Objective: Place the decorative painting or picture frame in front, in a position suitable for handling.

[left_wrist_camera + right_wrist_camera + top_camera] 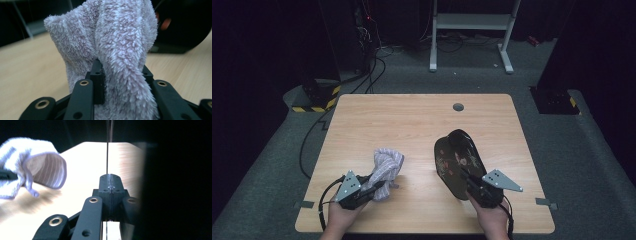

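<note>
A fluffy pale lilac towel (387,165) is bunched at the table's front left, and my left gripper (374,189) is shut on its near end. In the left gripper view the towel (120,37) stands up between the jaws of the left gripper (122,71). A black oval plate (459,160) with a faint pattern stands tilted on the wooden table (412,120) at the front right. My right gripper (469,181) is shut on the plate's near rim. In the right gripper view the right gripper (110,180) pinches that thin rim, the plate (175,182) darkens the right side, and the towel (32,162) lies left.
A grey cable hole (458,106) sits near the table's far edge. Beyond the table a white metal frame (472,22) stands on the grey floor, with cables and a yellow-and-black striped base (317,100) at the far left. Bare wood lies between towel and plate.
</note>
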`<control>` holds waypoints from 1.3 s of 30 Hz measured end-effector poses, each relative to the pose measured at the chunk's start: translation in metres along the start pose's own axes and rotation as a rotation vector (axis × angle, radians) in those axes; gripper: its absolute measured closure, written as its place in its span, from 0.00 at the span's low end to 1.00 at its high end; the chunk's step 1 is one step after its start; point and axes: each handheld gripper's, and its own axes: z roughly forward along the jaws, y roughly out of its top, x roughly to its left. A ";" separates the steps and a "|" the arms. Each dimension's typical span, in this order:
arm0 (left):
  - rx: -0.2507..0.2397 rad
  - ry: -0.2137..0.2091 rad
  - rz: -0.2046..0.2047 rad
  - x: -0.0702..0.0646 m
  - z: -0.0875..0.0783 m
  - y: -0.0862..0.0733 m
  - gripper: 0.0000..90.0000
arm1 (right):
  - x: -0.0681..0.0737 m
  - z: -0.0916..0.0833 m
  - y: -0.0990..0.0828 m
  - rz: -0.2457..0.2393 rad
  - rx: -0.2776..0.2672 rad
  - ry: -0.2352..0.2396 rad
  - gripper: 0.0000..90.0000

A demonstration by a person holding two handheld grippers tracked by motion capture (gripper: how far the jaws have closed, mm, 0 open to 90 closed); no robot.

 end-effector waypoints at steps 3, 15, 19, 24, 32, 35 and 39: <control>-0.099 -0.002 0.021 -0.004 -0.008 0.006 0.75 | 0.002 0.000 -0.003 -0.002 -0.026 -0.011 0.90; -0.199 0.041 0.025 -0.005 -0.020 0.008 0.76 | 0.029 0.008 0.013 -0.055 -0.064 0.032 0.90; -0.213 0.050 0.025 -0.003 -0.023 0.009 0.76 | 0.042 0.017 0.014 -0.044 -0.068 0.090 0.90; -0.207 0.058 0.014 0.001 -0.025 0.007 0.75 | 0.060 0.037 0.010 -0.057 -0.061 0.119 0.90; -0.201 0.073 -0.003 0.005 -0.026 0.004 0.75 | 0.070 0.065 0.013 -0.033 -0.092 0.127 0.90; -0.198 0.068 -0.002 0.004 -0.025 0.004 0.75 | 0.077 0.075 0.007 -0.047 -0.086 0.145 0.90; -0.210 0.044 0.012 0.001 -0.026 0.006 0.75 | 0.083 0.077 0.000 -0.070 -0.084 0.166 0.90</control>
